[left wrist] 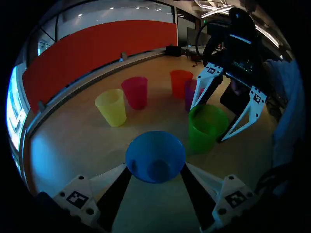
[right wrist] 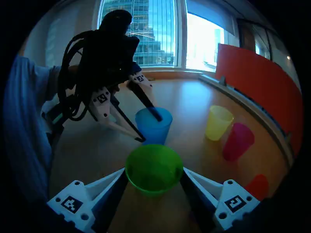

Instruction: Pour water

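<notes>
My left hand-held gripper [left wrist: 155,166]: closed tight on blue cup [left wrist: 155,153] from both sides, cup upright. My right hand-held gripper [right wrist: 154,171]: closed on green cup [right wrist: 154,167], upright, just beside blue one on counter [right wrist: 186,101]. Yellow cup [right wrist: 217,122], pink cup [right wrist: 238,141] farther right.

The wooden table [left wrist: 70,143] bears a yellow cup [left wrist: 112,107], pink cup [left wrist: 135,92], orange cup [left wrist: 180,82] and purple cup [left wrist: 190,93], all upright.

I see the blue cup [left wrist: 155,156] and the green cup [right wrist: 154,169] as smooth, translucent plastic; the bench [left wrist: 74,136] looks like wood with a soft gloss.
</notes>
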`<state>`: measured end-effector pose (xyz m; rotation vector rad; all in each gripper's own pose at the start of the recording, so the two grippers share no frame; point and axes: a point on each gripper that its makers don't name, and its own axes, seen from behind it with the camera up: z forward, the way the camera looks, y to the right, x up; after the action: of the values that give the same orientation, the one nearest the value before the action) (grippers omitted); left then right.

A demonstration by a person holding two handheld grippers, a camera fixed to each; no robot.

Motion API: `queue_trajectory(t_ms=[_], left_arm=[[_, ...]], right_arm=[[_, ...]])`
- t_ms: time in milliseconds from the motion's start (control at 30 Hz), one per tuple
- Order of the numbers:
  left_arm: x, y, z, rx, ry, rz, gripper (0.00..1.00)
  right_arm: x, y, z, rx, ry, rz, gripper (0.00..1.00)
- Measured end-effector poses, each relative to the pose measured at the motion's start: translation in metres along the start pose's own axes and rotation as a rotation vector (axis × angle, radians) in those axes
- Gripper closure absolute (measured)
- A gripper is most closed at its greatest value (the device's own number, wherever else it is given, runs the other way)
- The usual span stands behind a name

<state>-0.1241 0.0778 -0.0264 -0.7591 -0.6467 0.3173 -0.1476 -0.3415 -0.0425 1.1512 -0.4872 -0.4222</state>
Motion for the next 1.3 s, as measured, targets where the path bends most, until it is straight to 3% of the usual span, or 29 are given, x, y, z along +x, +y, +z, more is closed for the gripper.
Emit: queue_trajectory(t_ms=[200, 300, 500, 1000, 1300], left_arm=[[-0.002, 0.000, 0.000, -0.002, -0.017, 0.000, 0.15], [-0.005, 0.000, -0.001, 0.000, -0.031, -0.003, 0.12], [-0.008, -0.001, -0.004, 0.008, -0.043, -0.017, 0.07], [-0.015, 0.001, -0.029, 0.043, -0.050, -0.042, 0.08], [-0.015, 0.002, -0.050, 0.072, -0.030, -0.083, 0.07]], right_arm=[[-0.001, 0.000, -0.002, -0.003, -0.003, -0.002, 0.07], [0.001, 0.002, -0.004, -0.010, 0.001, 0.000, 0.00], [0.004, 0.004, -0.010, -0.015, 0.008, -0.003, 0.00], [0.003, 0.002, -0.040, -0.052, 0.022, -0.007, 0.00], [-0.003, -0.002, -0.065, -0.087, 0.035, -0.013, 0.00]])
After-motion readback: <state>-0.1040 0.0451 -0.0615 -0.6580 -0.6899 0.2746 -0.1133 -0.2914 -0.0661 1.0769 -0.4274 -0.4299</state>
